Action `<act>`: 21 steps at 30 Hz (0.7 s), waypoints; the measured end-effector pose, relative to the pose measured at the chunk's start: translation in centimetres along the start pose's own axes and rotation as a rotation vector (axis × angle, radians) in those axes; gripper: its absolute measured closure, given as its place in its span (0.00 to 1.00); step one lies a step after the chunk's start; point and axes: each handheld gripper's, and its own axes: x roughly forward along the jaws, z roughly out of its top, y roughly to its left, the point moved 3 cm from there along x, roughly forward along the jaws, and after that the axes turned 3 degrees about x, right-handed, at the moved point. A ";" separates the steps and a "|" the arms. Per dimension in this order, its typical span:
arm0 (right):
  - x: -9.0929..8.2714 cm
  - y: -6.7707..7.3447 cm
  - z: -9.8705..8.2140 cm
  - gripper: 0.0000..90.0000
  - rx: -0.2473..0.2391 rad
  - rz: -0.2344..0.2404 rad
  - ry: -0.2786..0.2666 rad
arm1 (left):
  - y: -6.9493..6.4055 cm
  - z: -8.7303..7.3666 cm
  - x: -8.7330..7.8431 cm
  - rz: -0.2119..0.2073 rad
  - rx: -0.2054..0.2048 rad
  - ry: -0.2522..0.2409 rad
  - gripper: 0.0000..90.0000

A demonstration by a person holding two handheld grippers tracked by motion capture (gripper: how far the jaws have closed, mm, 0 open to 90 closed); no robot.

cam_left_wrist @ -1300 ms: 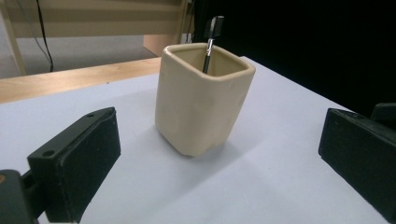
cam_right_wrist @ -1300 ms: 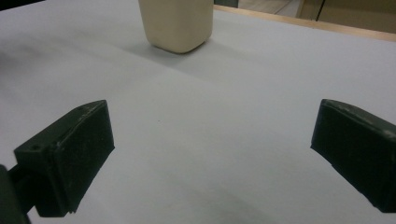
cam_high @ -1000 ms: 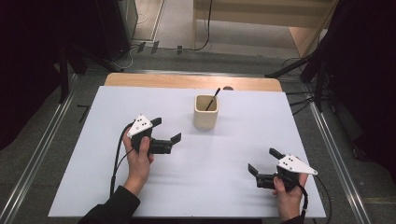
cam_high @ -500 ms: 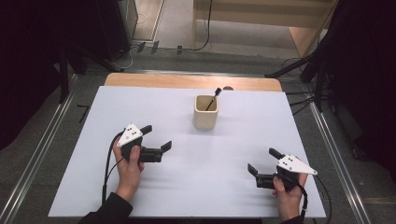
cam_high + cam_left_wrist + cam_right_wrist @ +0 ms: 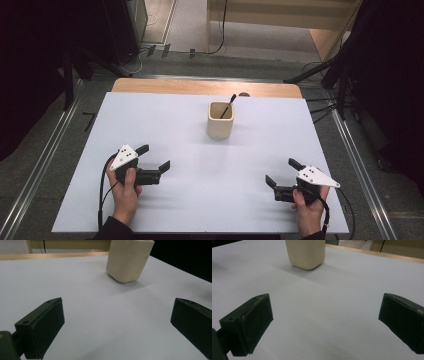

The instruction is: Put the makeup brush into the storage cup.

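A cream square cup (image 5: 221, 120) stands upright on the white table top (image 5: 165, 120), toward the back middle, with a thin black stick (image 5: 228, 105) leaning out of it. The same cup (image 5: 128, 260) rises ahead of my left gripper (image 5: 116, 320), and the cup (image 5: 305, 253) also stands beyond my right gripper (image 5: 325, 322). My left gripper (image 5: 154, 157) rests low at the front left, open and empty. My right gripper (image 5: 282, 172) sits at the front right, open and empty too. Both are well short of the cup.
A wooden strip (image 5: 200, 87) runs along the table's far edge. Metal rails (image 5: 42, 160) flank the table on both sides. Cables (image 5: 220, 45) and dark stands (image 5: 345, 65) lie on the floor behind.
My left gripper has drawn back toward the front left edge, away from the cup, and stayed open. The right gripper has kept its place.
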 end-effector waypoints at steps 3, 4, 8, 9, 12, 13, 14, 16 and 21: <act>0.0 -0.1 0.0 0.00 0.003 -0.004 0.000 | 0.2 -0.4 -0.8 0.006 -0.007 -0.005 0.00; 0.0 -0.1 0.0 0.00 0.005 -0.004 0.001 | 0.3 -0.5 -1.1 0.007 -0.015 -0.010 0.00; -0.1 -0.1 0.0 0.00 0.006 -0.008 0.001 | 0.6 -0.8 -2.3 0.015 -0.011 -0.014 0.00; -0.1 -0.1 0.0 0.00 0.006 -0.009 0.001 | 0.7 -0.9 -2.6 0.020 -0.010 -0.016 0.00; -0.1 0.0 0.0 0.00 0.002 -0.009 -0.001 | 1.0 -1.2 -3.6 0.032 -0.019 -0.022 0.00; -0.1 0.1 0.0 0.00 -0.002 -0.006 -0.001 | 1.1 -1.3 -3.9 0.037 -0.020 -0.019 0.00; -0.1 0.1 0.0 0.00 -0.006 -0.005 -0.001 | 1.2 -1.4 -4.2 0.037 -0.024 -0.023 0.00; -0.1 0.1 0.0 0.00 -0.005 -0.003 -0.002 | 1.4 -1.7 -4.7 0.043 -0.030 -0.024 0.00; -0.1 0.0 0.0 0.00 -0.004 -0.005 -0.002 | 1.8 -2.1 -5.8 0.062 -0.020 -0.027 0.00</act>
